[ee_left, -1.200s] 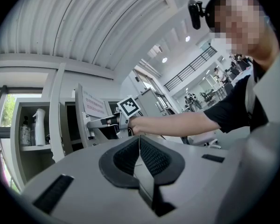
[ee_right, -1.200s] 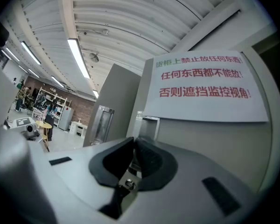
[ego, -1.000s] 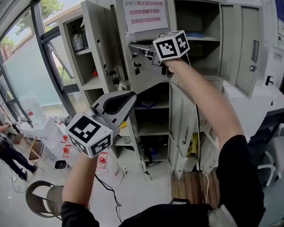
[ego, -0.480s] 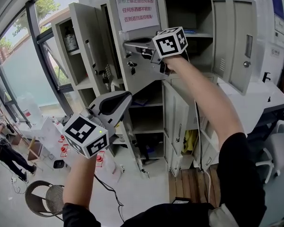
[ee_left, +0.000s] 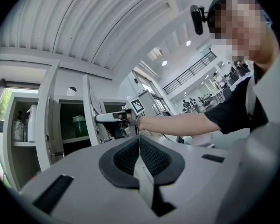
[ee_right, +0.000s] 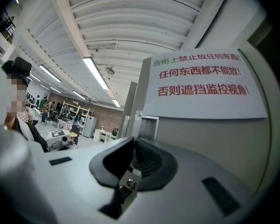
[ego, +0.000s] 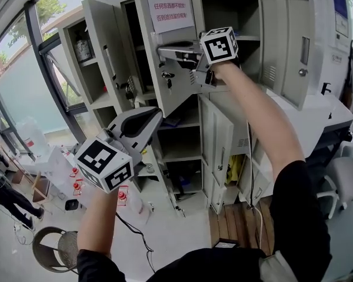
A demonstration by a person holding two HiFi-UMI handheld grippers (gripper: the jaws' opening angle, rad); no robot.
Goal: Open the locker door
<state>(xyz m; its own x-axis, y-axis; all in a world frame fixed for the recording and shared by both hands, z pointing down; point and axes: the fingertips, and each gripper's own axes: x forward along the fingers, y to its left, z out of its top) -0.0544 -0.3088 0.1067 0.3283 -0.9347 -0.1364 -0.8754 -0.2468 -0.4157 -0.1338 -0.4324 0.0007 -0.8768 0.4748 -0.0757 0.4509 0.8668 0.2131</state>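
Observation:
The grey locker door with a white paper sign stands part-way open at chest height. My right gripper lies across its face. The jaws are closed on the handle at the door's free edge, just above the hanging keys. In the right gripper view the pads almost meet, with the handle recess right behind them and the sign beside them. My left gripper hangs low in the air, away from the lockers, shut and empty.
Other locker doors stand open at the left, at the right and below. A white desk is at the right. A round stool and a standing person are at the lower left.
My right gripper has kept its grip on the handle and sits a little higher and further right in view. The locker row has shifted left. My left gripper has barely moved.

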